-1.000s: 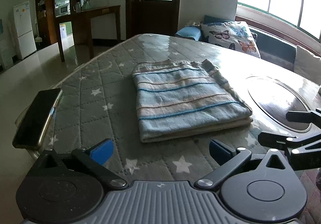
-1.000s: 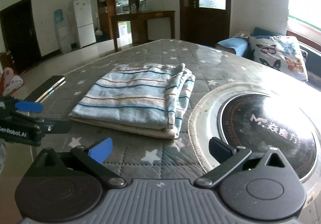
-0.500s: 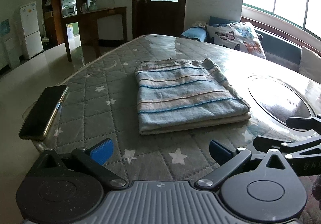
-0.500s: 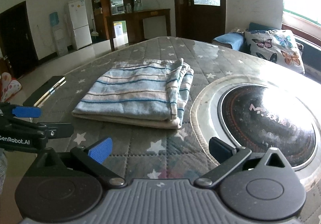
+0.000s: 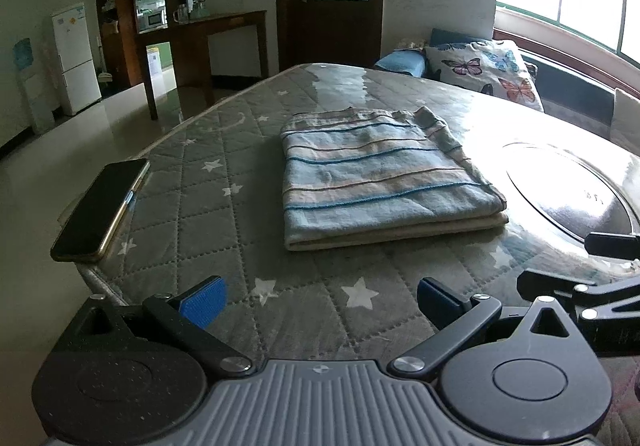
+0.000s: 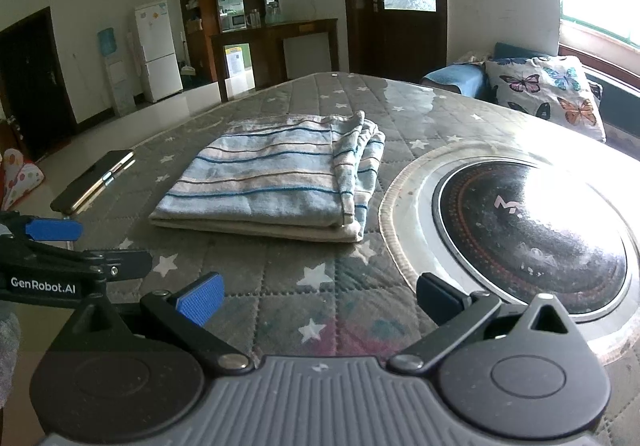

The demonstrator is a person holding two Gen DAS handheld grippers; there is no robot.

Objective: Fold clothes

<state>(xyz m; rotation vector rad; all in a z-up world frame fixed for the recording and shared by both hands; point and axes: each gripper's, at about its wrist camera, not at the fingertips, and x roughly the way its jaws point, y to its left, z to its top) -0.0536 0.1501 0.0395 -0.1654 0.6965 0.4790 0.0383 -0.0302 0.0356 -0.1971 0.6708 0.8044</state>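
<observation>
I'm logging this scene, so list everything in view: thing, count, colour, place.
folded cloth: one, blue and beige striped, middle of the table
phone: one, black, table's left edge, overhanging
table cover: one, grey quilted with white stars
round inset plate: one, black, right of the cloth
butterfly cushion: one, white, sofa beyond the table
fridge: one, white, far wall
left gripper: jaws open, empty, short of the cloth
right gripper: jaws open, empty

Both tongs (image 5: 320,298) farther from garment (image 5: 384,176)
</observation>
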